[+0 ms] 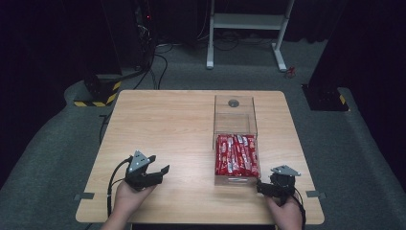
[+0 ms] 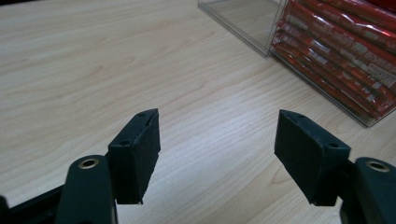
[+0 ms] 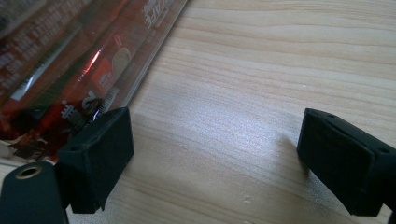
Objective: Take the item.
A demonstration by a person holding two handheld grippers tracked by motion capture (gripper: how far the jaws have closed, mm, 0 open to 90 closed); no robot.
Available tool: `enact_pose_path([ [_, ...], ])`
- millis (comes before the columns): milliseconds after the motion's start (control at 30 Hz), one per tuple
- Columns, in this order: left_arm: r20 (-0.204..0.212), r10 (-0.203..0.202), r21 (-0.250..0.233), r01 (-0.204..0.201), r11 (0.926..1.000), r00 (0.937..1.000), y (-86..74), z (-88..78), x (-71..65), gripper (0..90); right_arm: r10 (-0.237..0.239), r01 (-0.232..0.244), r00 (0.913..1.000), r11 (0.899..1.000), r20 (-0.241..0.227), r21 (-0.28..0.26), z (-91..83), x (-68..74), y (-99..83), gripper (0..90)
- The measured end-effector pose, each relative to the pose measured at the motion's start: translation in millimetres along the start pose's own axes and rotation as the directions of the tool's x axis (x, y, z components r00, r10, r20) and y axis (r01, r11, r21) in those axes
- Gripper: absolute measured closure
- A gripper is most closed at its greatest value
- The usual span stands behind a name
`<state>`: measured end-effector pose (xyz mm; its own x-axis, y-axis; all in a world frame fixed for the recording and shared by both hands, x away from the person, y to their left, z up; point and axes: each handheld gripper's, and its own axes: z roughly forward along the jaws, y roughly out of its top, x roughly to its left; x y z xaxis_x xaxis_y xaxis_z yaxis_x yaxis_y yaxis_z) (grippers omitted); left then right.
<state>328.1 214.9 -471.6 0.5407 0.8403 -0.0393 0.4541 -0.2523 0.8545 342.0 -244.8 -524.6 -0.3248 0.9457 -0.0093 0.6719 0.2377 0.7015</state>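
Observation:
A clear plastic box [image 1: 234, 115] stands on the right half of the wooden table [image 1: 163, 124]. Its near half holds several red snack packets [image 1: 236, 154], also visible through the box wall as red packets [image 2: 345, 51] and red packets [image 3: 60, 60]. My left gripper [image 1: 160, 168] rests low over the table's front left, open, nothing between its jaws; left gripper [image 2: 217, 140]. My right gripper [image 1: 262, 187] sits at the box's near right corner, open and empty; right gripper [image 3: 215, 154], its left pad [image 3: 100, 154] close beside the box wall.
The far half of the box holds no packets and has a small round grey piece [image 1: 233, 102] at its far end. Beyond the table stand a white frame [image 1: 249, 24] and a black-and-yellow striped base [image 1: 98, 93] on grey carpet.

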Motion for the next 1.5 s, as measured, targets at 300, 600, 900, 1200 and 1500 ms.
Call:
enact_pose_path([
  [300,0.019,0.029,-0.023,-0.029,0.9993,0.9994,7.4,3.0,-15.3,32.4,-0.011,0.011,0.9999,1.000,-0.010,0.001,-0.1,-1.0,0.0,10.4],
  [600,0.060,0.018,-0.025,-0.016,0.9996,0.9981,9.3,11.8,-18.6,33.2,-0.024,0.024,0.9995,1.000,-0.022,0.004,-1.1,-1.9,-0.7,10.1],
  [900,0.090,0.057,-0.051,-0.052,0.9973,0.9944,16.3,11.6,-35.4,34.1,-0.035,0.035,0.9989,0.999,-0.032,0.000,-5.9,-0.8,-5.9,10.1],
  [1200,0.115,0.072,-0.063,-0.066,0.9959,0.9907,25.3,19.0,-42.7,34.4,-0.036,0.036,0.9988,0.999,-0.034,0.001,-6.0,-0.4,-6.0,9.9],
  [1500,0.132,0.075,-0.074,-0.066,0.9951,0.9884,30.0,17.7,-47.9,32.9,-0.010,0.010,0.9999,1.000,-0.003,0.004,-8.7,-5.0,-8.1,10.8],
])
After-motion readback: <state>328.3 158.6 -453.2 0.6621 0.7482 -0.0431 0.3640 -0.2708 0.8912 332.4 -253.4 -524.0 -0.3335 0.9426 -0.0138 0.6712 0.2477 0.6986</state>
